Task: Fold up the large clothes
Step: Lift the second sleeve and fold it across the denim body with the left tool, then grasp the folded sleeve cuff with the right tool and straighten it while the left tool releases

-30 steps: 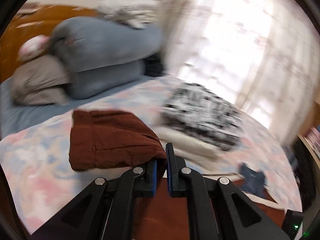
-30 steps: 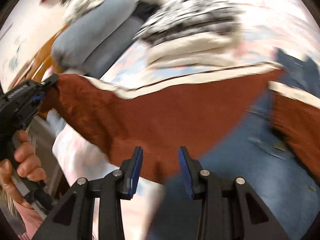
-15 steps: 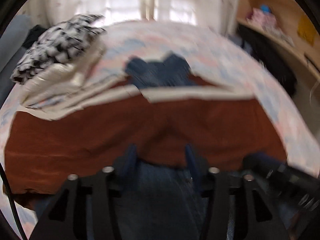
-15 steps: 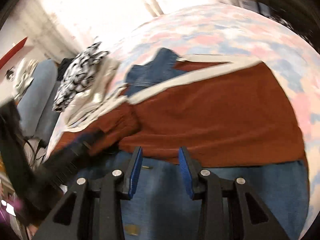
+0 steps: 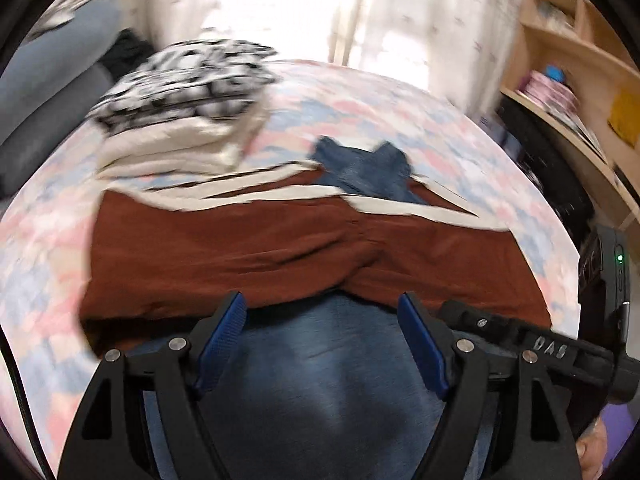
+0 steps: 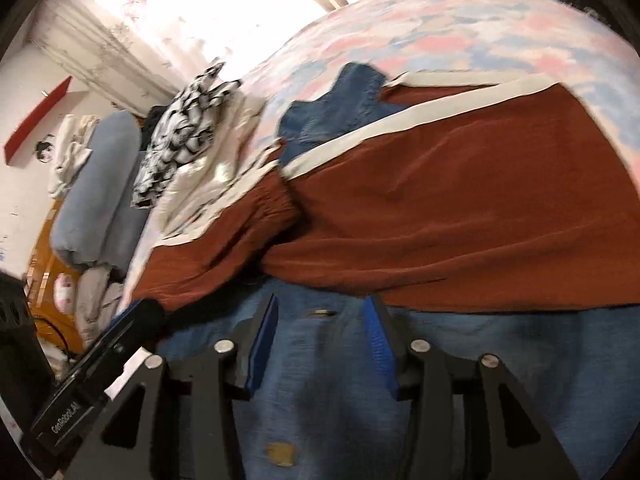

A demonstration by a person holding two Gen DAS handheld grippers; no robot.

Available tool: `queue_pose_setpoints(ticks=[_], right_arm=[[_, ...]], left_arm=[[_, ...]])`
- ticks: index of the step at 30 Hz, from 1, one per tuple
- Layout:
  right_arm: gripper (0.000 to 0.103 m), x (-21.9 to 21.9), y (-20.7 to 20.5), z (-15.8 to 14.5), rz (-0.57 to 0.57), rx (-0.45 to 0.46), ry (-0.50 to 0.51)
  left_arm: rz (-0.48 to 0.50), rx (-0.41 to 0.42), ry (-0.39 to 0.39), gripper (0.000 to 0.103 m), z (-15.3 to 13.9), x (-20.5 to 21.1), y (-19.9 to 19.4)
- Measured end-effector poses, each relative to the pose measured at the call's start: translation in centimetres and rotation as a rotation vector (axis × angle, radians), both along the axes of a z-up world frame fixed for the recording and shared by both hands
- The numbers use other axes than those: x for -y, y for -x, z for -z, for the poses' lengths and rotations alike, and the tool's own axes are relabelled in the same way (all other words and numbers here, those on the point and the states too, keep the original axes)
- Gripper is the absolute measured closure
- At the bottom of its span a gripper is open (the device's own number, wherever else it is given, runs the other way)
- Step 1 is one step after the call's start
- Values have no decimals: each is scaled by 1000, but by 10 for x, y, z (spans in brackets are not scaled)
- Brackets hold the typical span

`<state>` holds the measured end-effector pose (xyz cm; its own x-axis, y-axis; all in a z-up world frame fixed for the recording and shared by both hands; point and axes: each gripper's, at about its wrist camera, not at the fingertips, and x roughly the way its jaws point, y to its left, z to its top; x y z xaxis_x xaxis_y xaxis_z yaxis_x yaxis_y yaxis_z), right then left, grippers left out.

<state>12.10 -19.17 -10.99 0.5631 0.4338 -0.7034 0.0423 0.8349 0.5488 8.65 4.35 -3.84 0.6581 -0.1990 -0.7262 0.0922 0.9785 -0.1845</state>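
Rust-brown garment (image 5: 256, 252) with cream trim lies spread across denim piece (image 5: 320, 392) on pastel bedspread (image 5: 44, 248); soft, limp, light, will sag. Left gripper (image 5: 320, 332) and right gripper (image 6: 322, 330) opening, nothing between jaws. Best hold: near hem corners

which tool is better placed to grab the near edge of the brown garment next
Probably the left tool: its opening jaws, nothing between them, straddle the brown garment edge over the jeans. The right tool, also opening and empty, sits slightly short of that edge.
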Motion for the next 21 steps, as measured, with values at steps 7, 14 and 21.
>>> queue_pose_setpoints(ticks=[7,14,21], right_arm=[[51,-28,-35,6,-38,-40,-107],[51,-55,-87,14,-17,-86,-71],[99,-82,-116,30,-67,-140,-51]], left_arm=[[-168,-49,73,26,14,-68,7],[-214,-89,93,26,33,-95,5],[-211,-84,92,26,37,-100,6]])
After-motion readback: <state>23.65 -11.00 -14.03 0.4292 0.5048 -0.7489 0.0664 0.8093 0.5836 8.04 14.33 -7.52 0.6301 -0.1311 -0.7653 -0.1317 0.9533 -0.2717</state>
